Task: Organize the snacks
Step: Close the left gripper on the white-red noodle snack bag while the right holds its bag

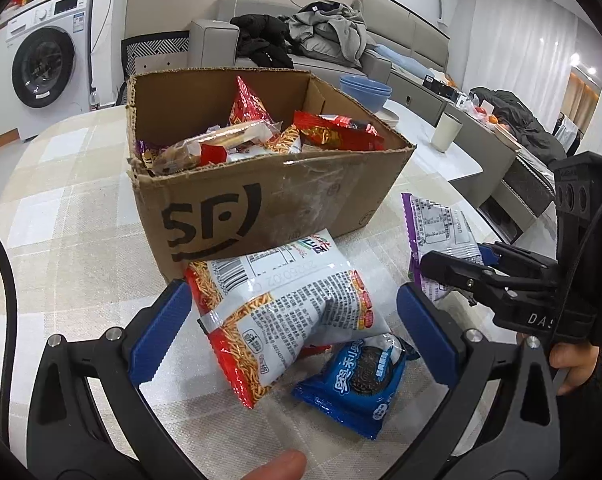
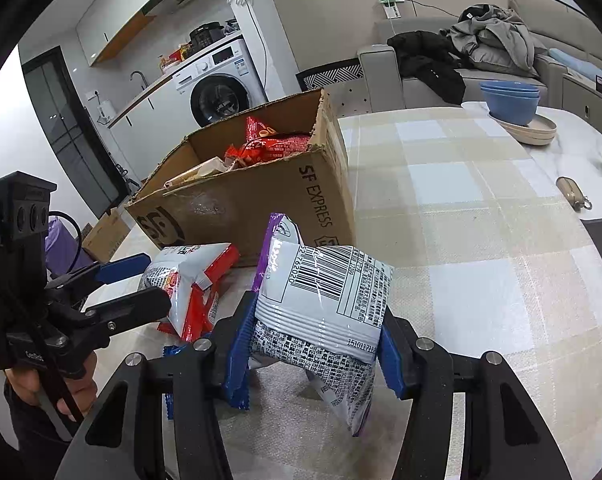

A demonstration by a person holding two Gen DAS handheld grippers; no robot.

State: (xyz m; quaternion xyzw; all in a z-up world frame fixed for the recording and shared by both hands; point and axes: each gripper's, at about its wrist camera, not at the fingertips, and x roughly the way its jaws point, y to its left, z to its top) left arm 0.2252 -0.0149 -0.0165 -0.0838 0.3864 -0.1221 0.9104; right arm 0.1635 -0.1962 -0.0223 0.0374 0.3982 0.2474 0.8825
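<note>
**Two packets in reach, one box beyond**

While our right gripper [image 2: 315, 354] pinches the purple-edged packet [image 2: 325, 304] between its blue pads, lifted off the table with its long axis running away from us toward the box, our left gripper [image 1: 293, 334] stands spread wide around the red noodle packet [image 1: 285, 312], pads clear of it on both sides. That packet lies between the left fingers, tilted, its long axis slanting across the gap, and it rests partly on the blue cookie packet [image 1: 353, 384]; whether it also leans on the box wall we cannot quite tell through the fisheye. The left hand is plainly the nearer to both. Just past them sits the cardboard box [image 1: 261, 208], open-topped and already holding snacks, straight ahead of both grippers. Farther off on the checked table [image 2: 481, 208] stand blue bowls [image 2: 509, 100].
</note>
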